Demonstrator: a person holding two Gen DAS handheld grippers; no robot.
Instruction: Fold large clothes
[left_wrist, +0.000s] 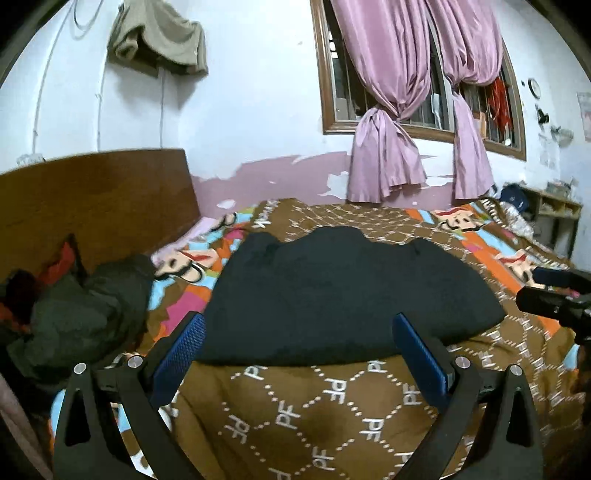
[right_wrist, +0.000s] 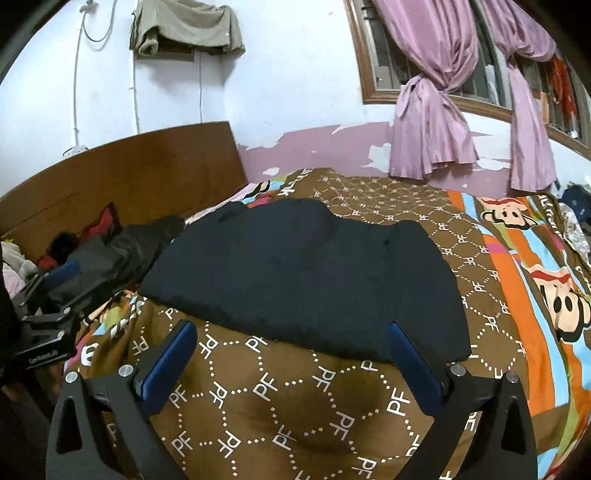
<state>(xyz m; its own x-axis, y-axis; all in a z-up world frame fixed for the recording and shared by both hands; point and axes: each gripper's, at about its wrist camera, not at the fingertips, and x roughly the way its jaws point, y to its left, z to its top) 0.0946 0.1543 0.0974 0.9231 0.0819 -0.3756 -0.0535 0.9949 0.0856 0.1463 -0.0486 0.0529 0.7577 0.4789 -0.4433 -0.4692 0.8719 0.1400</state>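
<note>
A dark navy garment (left_wrist: 343, 291) lies spread flat on the patterned bedspread (left_wrist: 303, 417); it also shows in the right wrist view (right_wrist: 310, 273). My left gripper (left_wrist: 299, 325) is open and empty, its blue fingertips just above the garment's near edge. My right gripper (right_wrist: 291, 332) is open and empty, hovering over the near edge of the garment. The right gripper shows at the right edge of the left wrist view (left_wrist: 554, 291), and the left gripper at the left edge of the right wrist view (right_wrist: 51, 295).
A pile of dark and red clothes (left_wrist: 74, 306) lies at the left by the wooden headboard (left_wrist: 96, 199). Pink curtains (left_wrist: 406, 110) hang at the window behind the bed. A small shelf (left_wrist: 554, 214) stands at the far right.
</note>
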